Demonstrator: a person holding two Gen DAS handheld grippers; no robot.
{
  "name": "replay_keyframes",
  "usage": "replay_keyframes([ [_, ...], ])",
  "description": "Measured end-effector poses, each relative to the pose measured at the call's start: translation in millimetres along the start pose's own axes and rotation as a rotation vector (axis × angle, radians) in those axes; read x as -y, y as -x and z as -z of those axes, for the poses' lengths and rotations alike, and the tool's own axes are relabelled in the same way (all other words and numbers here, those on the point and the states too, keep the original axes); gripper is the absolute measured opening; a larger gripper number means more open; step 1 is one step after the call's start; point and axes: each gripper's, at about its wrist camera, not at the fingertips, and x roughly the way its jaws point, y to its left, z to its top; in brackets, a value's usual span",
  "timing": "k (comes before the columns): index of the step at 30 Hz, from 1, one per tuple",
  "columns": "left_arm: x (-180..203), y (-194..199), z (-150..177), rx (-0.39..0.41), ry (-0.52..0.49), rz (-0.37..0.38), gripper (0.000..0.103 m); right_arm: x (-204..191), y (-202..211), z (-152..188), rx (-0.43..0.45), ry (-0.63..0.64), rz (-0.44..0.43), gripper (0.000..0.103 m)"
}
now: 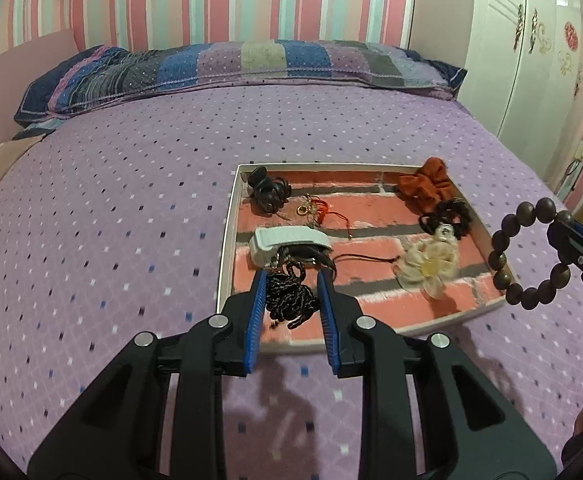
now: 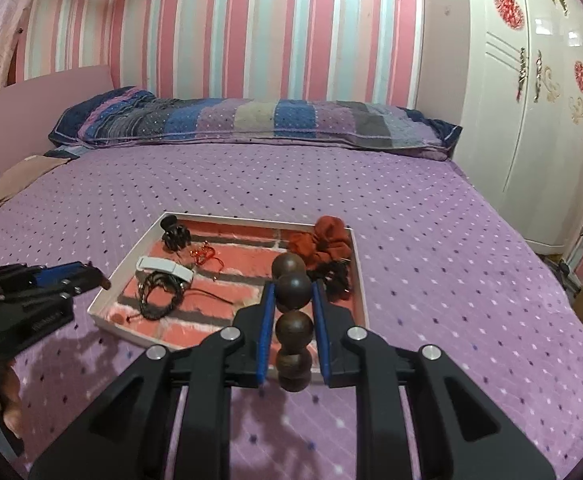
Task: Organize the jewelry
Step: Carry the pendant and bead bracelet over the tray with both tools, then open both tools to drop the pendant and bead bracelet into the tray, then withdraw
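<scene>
A shallow tray (image 1: 227,240) lay on the bed (image 1: 111,200), its low white rim keeping the small pieces together on a brick-patterned floor. Inside sat a black clip (image 1: 267,192) in the far left corner, a red-and-gold charm (image 1: 315,212), a white band (image 1: 287,242), a rust scrunchie (image 1: 421,186) and a black scrunchie (image 1: 445,218) on the right side, and a cream flower (image 1: 427,266) nearer the front.

The right gripper (image 2: 293,292) was clenched on the bracelet (image 2: 293,292), pinching one dark wooden bead so the loop hung free. In the left view the bracelet (image 1: 529,256) hung over the tray's right rim, not resting on anything, probably so it could be lowered into the open space near the flower.

The left gripper (image 1: 291,280) hovered low over the tray's near left part, with a black cord (image 1: 291,300) bunched between its fingers (image 1: 257,304). The fingers stood apart, and whether they touched the cord could not be told; they looked released rather than gripping. In the right view the cord (image 2: 161,300) lay on the tray floor just in front of the band.
</scene>
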Motion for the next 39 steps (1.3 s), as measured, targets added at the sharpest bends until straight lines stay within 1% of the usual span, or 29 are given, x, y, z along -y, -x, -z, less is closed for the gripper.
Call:
replay_keyframes([
  [5, 2, -32, -4, -0.031, -0.015, -0.011, 0.025, 3, -33, 5, -0.042, -0.025, -0.012, 0.019],
  [10, 1, -58, -6, -0.053, -0.013, -0.014, 0.025, 11, -59, 20, -0.086, -0.038, 0.006, 0.019],
  [15, 9, -64, -5, -0.043, -0.043, -0.007, 0.025, 24, -73, 33, -0.122, -0.071, 0.016, 0.019],
  [19, 13, -72, 2, -0.059, -0.051, -0.004, 0.025, 25, -80, 39, -0.137, -0.075, 0.031, 0.019],
  [26, 1, -90, 10, -0.097, -0.024, -0.018, 0.025, 30, -93, 44, -0.178, -0.084, 0.063, 0.019],
  [33, 1, -95, 8, -0.096, -0.039, -0.037, 0.025, 31, -110, 51, -0.241, -0.088, 0.061, 0.019],
  [39, -2, -96, 7, -0.113, -0.028, -0.03, 0.026, 31, -119, 53, -0.279, -0.089, 0.06, 0.02],
])
